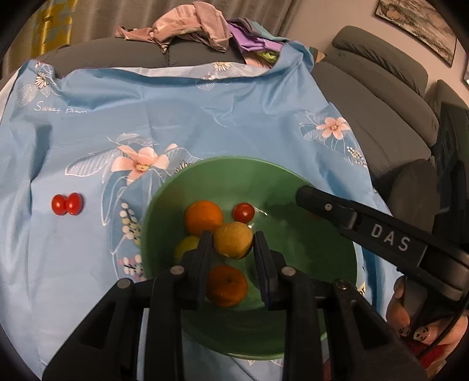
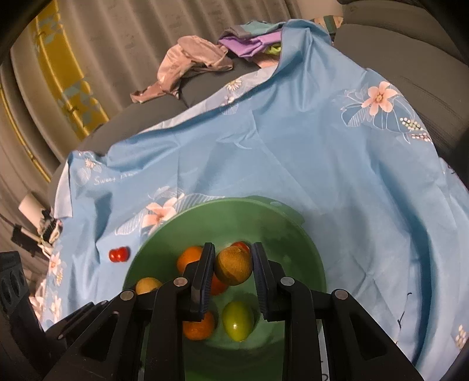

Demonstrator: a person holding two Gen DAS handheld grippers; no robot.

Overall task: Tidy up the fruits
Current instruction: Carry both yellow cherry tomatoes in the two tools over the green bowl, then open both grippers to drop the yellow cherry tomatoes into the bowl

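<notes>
1. Two grippers hang over one green bowl that stands on a blue flowered cloth.
2. L gripper: your fingers stand about one fruit's width apart. A brown-yellow fruit fills the gap in the left wrist view. You cannot tell whether the pads pinch it or whether it lies in the bowl below them.
3. R gripper: same spacing, approx. The same fruit fills the gap here too, right up against both pads. The left wrist view shows this gripper from the side, its tip over the far right part of the bowl with no fruit seen at it. So grip vs. overlap cannot be told.
4. Bowl contents, left wrist view: an orange at the far side, with a red tomato just beside it. A yellow-green fruit is partly hidden by your L finger, and a second orange lies on the near side.
5. Right wrist view adds a green fruit on the near side, beside an orange.
6. Outside the bowl: two red tomatoes touch each other on the cloth, well apart from the bowl, to its left.
7. Background: a grey sofa lies to the right. Crumpled clothes are heaped past the cloth's far edge.
</notes>
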